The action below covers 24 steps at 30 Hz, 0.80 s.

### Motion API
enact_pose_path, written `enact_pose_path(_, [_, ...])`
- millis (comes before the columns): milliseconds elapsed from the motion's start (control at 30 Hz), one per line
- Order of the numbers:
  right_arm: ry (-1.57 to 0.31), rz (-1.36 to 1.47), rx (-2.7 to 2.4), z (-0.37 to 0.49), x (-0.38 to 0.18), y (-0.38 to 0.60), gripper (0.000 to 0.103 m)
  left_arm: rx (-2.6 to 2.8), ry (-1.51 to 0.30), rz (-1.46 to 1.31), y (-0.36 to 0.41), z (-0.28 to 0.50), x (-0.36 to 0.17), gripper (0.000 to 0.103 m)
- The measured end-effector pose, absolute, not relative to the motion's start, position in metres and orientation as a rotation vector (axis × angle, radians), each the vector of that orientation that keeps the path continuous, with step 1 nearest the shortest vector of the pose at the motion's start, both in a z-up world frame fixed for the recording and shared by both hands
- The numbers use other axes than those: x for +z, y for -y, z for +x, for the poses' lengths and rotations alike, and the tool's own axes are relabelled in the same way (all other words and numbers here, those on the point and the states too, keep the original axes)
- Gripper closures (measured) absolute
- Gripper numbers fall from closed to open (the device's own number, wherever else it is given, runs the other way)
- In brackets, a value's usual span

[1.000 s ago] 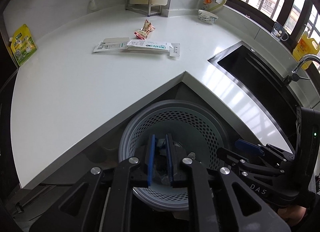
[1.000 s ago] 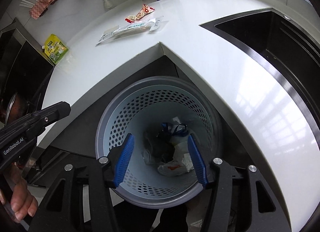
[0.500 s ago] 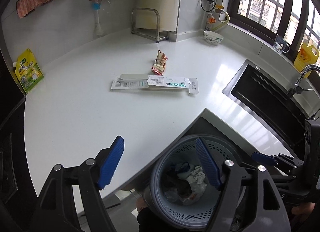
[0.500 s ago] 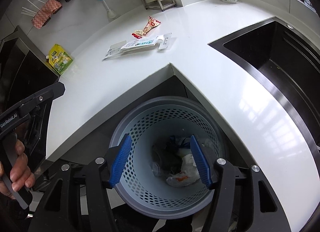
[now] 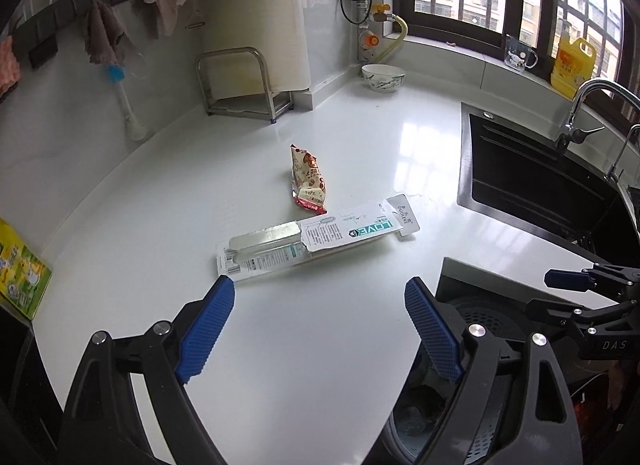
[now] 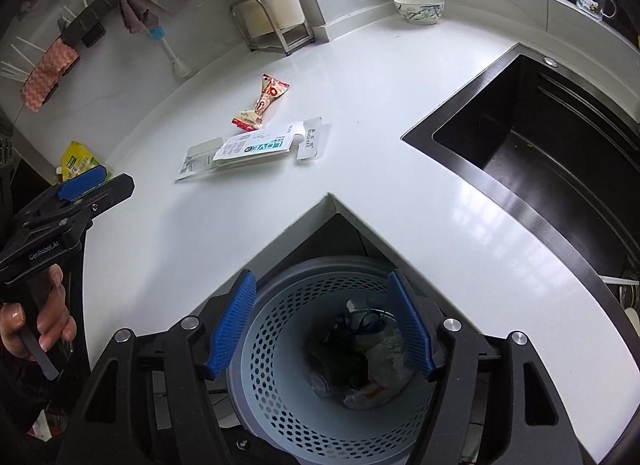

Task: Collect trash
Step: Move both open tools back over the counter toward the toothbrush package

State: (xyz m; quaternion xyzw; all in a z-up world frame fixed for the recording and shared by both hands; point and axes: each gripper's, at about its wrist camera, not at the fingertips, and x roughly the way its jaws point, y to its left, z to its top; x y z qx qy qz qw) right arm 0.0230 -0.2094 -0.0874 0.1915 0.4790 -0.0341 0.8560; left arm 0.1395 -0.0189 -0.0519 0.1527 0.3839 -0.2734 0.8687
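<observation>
toothbrush package (image 5: 318, 243) just beyond left gripper (image 5: 320, 329)

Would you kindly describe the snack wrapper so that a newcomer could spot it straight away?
Start at the white counter that bends around the bin. Near its middle lie two pieces of litter that look to meet at one end. The snack wrapper is the farther one, toward the metal rack: small, crinkled, red and cream, unlike the long flat white package.
</observation>
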Motion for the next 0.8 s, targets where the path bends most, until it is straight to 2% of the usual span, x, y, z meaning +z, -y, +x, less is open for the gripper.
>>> enact_pose_path(800, [-0.995,0.540,-0.322,0.056,-0.092,0.196,0.036,-1.026,-0.673,0.597,0.032,0.228,-0.073,0.015])
